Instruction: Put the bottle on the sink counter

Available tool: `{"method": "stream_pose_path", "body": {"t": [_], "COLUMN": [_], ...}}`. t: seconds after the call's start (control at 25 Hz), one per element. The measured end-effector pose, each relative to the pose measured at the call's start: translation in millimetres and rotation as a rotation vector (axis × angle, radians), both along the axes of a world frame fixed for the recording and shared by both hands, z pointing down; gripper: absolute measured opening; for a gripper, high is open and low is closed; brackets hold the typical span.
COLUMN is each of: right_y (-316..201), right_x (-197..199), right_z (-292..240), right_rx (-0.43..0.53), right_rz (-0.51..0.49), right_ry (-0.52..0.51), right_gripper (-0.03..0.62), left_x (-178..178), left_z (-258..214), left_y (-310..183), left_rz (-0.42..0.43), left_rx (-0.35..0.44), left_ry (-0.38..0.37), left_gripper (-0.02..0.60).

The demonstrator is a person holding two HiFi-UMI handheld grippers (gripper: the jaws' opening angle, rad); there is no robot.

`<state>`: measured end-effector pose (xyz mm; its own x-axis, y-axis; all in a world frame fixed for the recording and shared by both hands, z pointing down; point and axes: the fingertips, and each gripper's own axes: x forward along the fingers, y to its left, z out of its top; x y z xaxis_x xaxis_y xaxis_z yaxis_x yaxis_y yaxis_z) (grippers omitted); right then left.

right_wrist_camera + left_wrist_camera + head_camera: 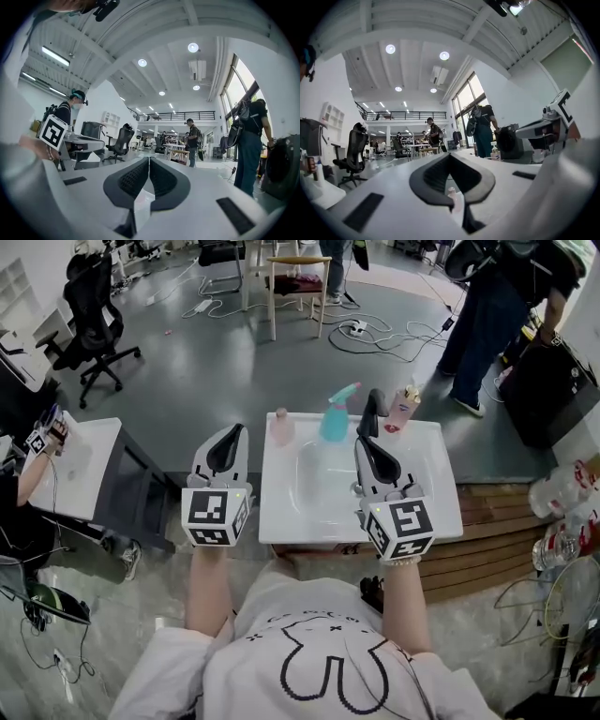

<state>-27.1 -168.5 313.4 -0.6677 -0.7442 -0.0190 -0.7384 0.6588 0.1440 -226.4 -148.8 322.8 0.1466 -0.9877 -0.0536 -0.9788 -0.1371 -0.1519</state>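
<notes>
Two grippers are pointing forward in your hands, low in the head view, and both are empty. The left gripper is holding its jaws together, the tips meeting with nothing pressed between them. The right gripper is doing the same.

The white sink counter is lying in the middle of the frame, with its basin bare. Your left gripper is hanging just outside its left edge, and your right one is hanging over its right part.

Along the far rim three things are standing upright. A pink bottle is toward the left, a turquoise spray bottle is near the centre, and a small pink-and-white carton is toward the right. The two bottles are standing apart from each other and from the left gripper. Which bottle belongs to the task I cannot tell.

Right of the sink, wooden boards are lying in steps, and at the left a white table is standing. Behind the sink the grey floor is spreading out, with white cables trailing over it.

A black office chair is standing in the upper left and a wooden chair at the top centre. A person in dark clothes is standing in the upper right beside a black case.

In the gripper views, round ceiling lamps are glowing, a balcony railing is running along the far wall, and tall windows are letting in daylight.
</notes>
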Motion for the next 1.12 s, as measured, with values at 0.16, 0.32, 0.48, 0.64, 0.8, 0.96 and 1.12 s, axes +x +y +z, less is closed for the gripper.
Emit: {"method": "stream_pose_path", "body": {"t": [0.16,0.32,0.48,0.64,0.8,0.96,1.12], "right_y": [3,8,10,10,11,12,15], "right_x": [-1,-3,-3,-1,0,4,5], "right_z": [-9,-18,-23,-24,-24,-24,-24], "right_rx": [0.023,0.045,0.069,0.077,0.074,0.076,0.096], "right_rz": [-0.014,-0.024,-0.021,-0.008,-0.002,0.005,0.007], "right_ry": [-0.013,-0.014,-0.002,0.011,0.013,0.018,0.047], "right_gripper": [0.031,0.031,0.031,0.029,0.029,0.029,0.029], "left_x": [3,1,-5,-11,-16,-22,-25], "left_z": [-3,-15,-22,-26,-26,-24,-21], "left_y": [4,9,13,18,22,23,24], "left_rz": [-0.003,-0.013,-0.04,-0.058,-0.074,-0.097,-0.117], "left_rx": [-0.017,0.008,0.031,0.041,0.042,0.033,0.018], "left_ry": [-0.06,-0.055,-0.058,-0.057,-0.056,-0.032,-0.04], "left_gripper": [0.008,0.009,0.008,0.009,0.009,0.009,0.009]}}
